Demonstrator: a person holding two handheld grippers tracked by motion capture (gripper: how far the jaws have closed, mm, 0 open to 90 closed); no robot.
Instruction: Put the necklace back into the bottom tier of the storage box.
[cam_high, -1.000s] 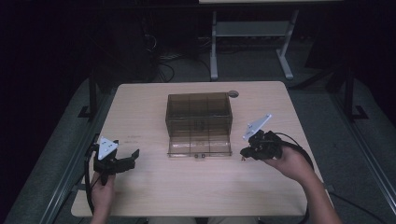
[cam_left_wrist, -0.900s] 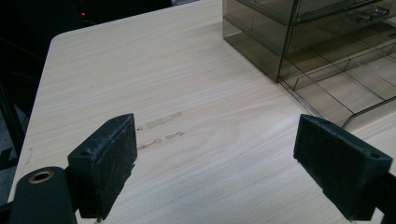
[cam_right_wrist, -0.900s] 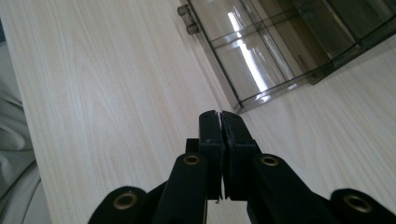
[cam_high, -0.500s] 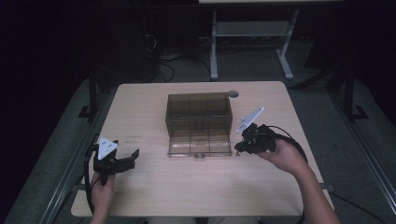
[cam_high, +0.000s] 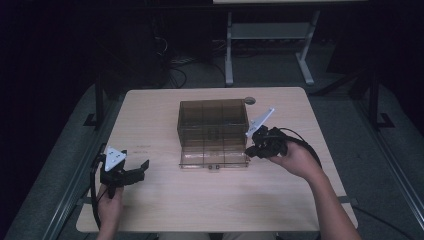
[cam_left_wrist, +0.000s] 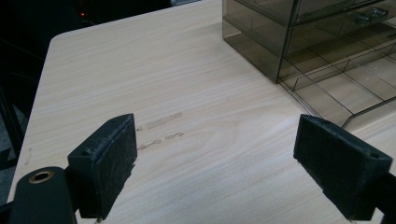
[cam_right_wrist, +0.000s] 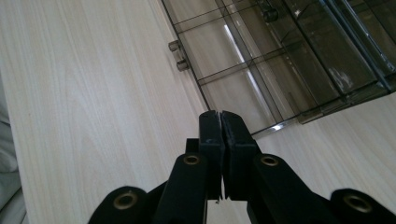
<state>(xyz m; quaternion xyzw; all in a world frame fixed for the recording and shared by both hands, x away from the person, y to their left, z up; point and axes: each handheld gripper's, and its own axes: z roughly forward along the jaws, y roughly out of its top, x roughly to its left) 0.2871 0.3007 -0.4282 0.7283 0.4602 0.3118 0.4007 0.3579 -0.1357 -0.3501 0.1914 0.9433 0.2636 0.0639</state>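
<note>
Overhead, the high view records a light wood-grain table (cam_high: 210, 200) with a smoked transparent drawer cabinet (cam_high: 212, 117) standing near its middle, toward the far side. Its lowest drawer (cam_high: 214, 156) is pulled out toward the person, and its divided compartments appear empty as far as that view resolves them. A small round grommet (cam_high: 249, 100) sits in the tabletop just beyond the cabinet's far right corner.

The left gripper (cam_high: 141, 169) is held low near the table's left edge, well apart from the cabinet, with a grey three-cornered plate (cam_high: 114, 159) on top. The left hand (cam_high: 110, 200) grips it from the near edge. The high view does not settle the jaw gap; the left gripper view does, showing the two black pads (cam_left_wrist: 106, 163) spread wide with bare tabletop between them and nothing held. That view also shows faint scuff marks (cam_left_wrist: 161, 122) on the wood ahead of the jaws, and the cabinet's near corner at upper right.

The right gripper (cam_high: 248, 151) lies just beside the right front corner of the pulled-out drawer, held by the right hand (cam_high: 295, 157), its cable (cam_high: 300, 142) looping behind. From above, contact with the drawer cannot be confirmed. The right gripper view shows the jaws pressed flat together with nothing between them, their tips pointing at the drawer's front edge. It also reveals two small knobs (cam_right_wrist: 178, 55) on the drawer front and the partition walls inside, detail that the overhead camera renders poorly.
</note>
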